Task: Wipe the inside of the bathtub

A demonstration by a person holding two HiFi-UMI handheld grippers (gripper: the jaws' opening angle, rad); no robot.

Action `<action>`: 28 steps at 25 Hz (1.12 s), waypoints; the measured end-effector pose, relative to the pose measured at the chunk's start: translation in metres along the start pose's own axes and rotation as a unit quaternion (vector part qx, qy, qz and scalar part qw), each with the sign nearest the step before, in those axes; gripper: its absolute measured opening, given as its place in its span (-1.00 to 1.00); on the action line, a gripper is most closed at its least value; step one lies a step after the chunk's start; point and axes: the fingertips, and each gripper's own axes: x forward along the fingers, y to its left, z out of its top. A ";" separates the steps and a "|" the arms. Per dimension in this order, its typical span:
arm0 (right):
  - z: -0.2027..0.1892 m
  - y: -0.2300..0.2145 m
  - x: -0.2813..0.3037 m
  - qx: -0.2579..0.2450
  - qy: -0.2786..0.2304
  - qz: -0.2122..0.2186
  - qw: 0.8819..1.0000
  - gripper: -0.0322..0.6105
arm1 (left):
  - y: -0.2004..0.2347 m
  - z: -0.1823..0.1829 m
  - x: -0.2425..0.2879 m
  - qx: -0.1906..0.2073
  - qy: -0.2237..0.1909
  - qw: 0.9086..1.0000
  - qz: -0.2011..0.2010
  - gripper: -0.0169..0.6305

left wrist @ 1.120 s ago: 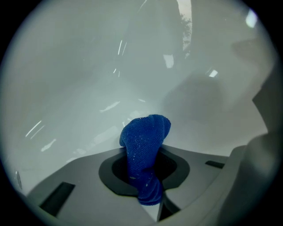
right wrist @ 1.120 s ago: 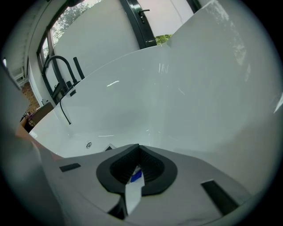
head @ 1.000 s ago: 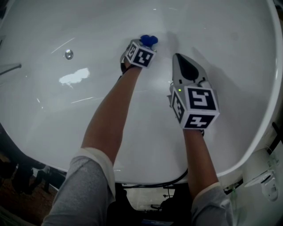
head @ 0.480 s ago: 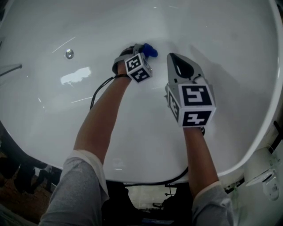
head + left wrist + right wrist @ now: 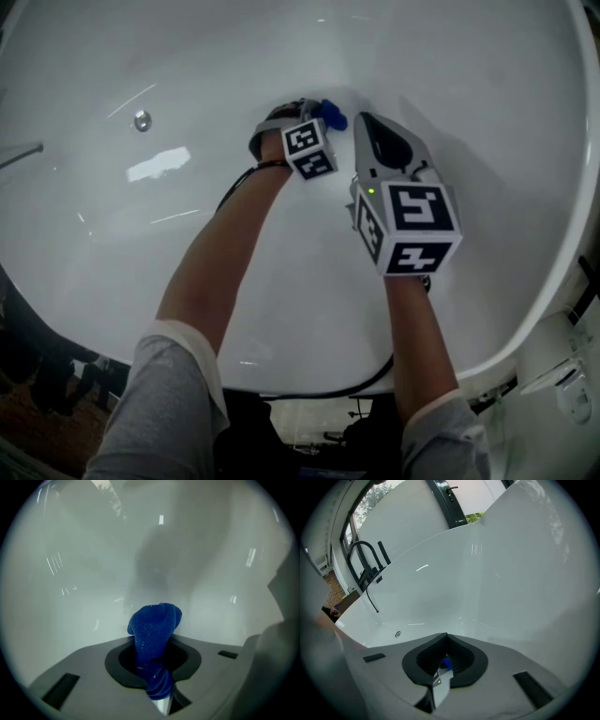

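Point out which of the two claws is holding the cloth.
The left claw: a crumpled blue knitted cloth is pinched between its jaws. The right claw is shut on nothing.

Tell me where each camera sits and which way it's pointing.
Head view: on the head, steeply down into the tub; forearms, left gripper, right gripper show.
Left gripper view: on that gripper, facing the tub wall; shut jaws clamp the cloth.
Right gripper view: on that gripper, along the tub toward the tap; shut jaws.
Shared: head and left gripper views both show the cloth.
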 end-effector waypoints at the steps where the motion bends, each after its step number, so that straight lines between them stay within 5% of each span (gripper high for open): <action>1: -0.001 -0.001 0.000 0.001 0.001 -0.002 1.000 -0.88 | 0.015 0.009 0.003 -0.007 -0.003 1.000 0.006 -0.71; 8: 0.002 -0.007 -0.001 0.004 -0.005 -0.014 1.000 -0.88 | 0.073 0.035 0.010 -0.047 -0.008 0.998 0.029 -0.70; 12: 0.005 -0.007 -0.002 0.006 -0.008 -0.013 1.000 -0.88 | 0.062 0.037 0.007 -0.050 -0.021 0.998 0.041 -0.72; 17: 0.010 -0.004 -0.005 -0.002 -0.023 -0.011 1.000 -0.88 | 0.012 0.051 0.004 -0.095 -0.062 0.993 -0.002 -0.72; 22: 0.028 0.011 -0.033 0.002 -0.052 0.004 0.999 -0.88 | -0.007 0.062 -0.003 -0.181 -0.114 0.977 -0.011 -0.72; 25: 0.055 0.020 -0.062 -0.003 -0.086 0.016 0.996 -0.88 | 0.036 0.072 -0.015 -0.261 -0.168 0.950 0.032 -0.72; 28: 0.068 0.014 -0.091 -0.002 -0.103 0.003 0.995 -0.88 | 0.082 0.092 -0.033 -0.263 -0.211 0.940 0.057 -0.72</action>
